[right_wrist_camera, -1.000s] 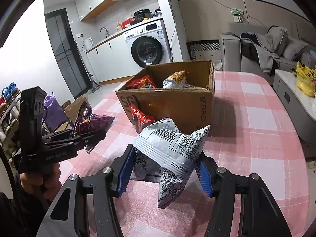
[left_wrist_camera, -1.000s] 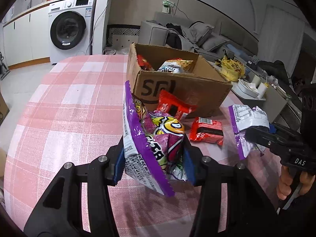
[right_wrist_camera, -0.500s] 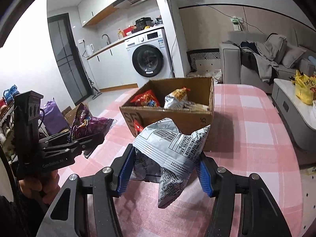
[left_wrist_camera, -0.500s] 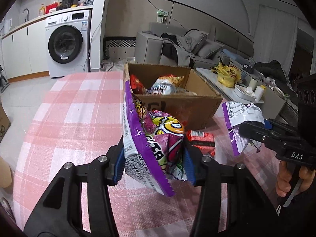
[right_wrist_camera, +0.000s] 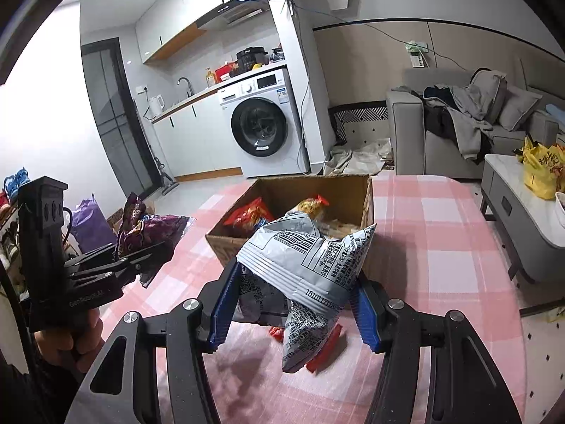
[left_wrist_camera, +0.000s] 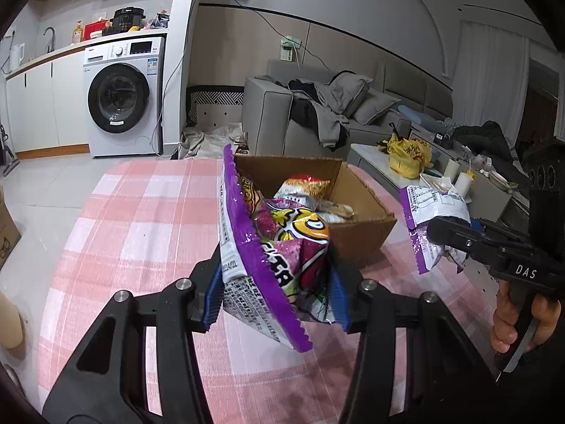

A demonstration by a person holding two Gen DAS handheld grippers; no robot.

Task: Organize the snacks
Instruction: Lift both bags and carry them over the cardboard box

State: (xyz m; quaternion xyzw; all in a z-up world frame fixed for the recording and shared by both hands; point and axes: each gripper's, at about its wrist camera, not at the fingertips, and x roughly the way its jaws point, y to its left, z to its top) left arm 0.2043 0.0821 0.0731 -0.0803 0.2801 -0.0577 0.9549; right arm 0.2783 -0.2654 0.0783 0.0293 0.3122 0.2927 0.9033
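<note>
- Left gripper [left_wrist_camera: 273,288] clamped on purple snack bag [left_wrist_camera: 279,247], raised above pink checked table [left_wrist_camera: 141,212], near cardboard box [left_wrist_camera: 353,243].
- Bag's long axis upright, leaning toward camera.
- Right gripper [right_wrist_camera: 295,298] pinching silver snack bag [right_wrist_camera: 310,258], crumpled, one corner hanging down.
- Two bags held; several packets in box; red packet [right_wrist_camera: 323,353] on table beneath.

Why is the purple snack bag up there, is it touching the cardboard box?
Apart. In the right wrist view the purple snack bag, clamped in the left gripper, hangs left of the cardboard box, with pink tablecloth showing between them.
</note>
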